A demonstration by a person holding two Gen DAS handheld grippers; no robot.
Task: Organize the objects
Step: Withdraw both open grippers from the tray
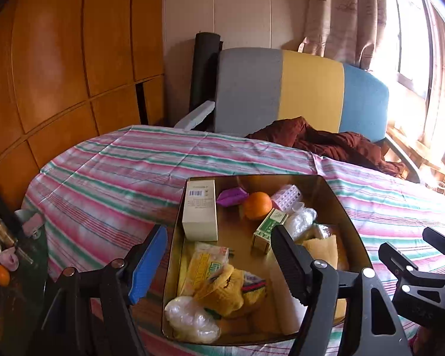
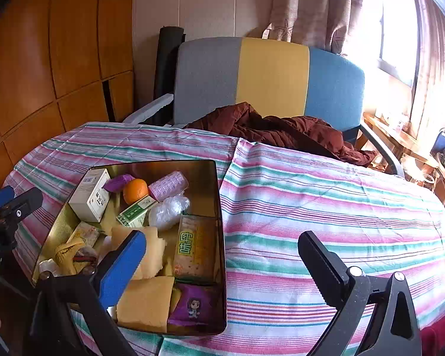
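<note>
**Operator:** State the status of both tools.

**Technician:** The left gripper [image 1: 219,258] has its jaws spread wide and holds nothing. It hovers over the near-left part of the gold tin [image 1: 345,207]. The right gripper [image 2: 222,264] also stands wide apart and empty, over the tin's right wall and the bare striped cloth [image 2: 326,195] beside it.

**Operator:** Where are the objects?

**Technician:** All visible ones lie inside the tin. The white carton [image 1: 200,209] stands at the far-left corner. The orange [image 1: 257,205] sits near the far wall, between a purple wrapper [image 1: 232,196] and a pink roller [image 1: 287,197]. The green box [image 1: 268,227] lies just in front of the orange. A yellow packet [image 1: 206,262] and a clear bag [image 1: 190,319] fill the near-left corner. A purple sachet [image 2: 192,305] lies at the near-right corner.

**Operator:** What is the recommended procedure?

**Technician:** In my judgement, sorting is far advanced; the step in hand is selecting one item. Choose a rigid piece, such as the green box. Align the fingers across its narrow faces. Descend vertically, clear of the tin wall. Avoid the orange: it likely rolls. Soft bags likely slip; pinch them mid-body.
</note>
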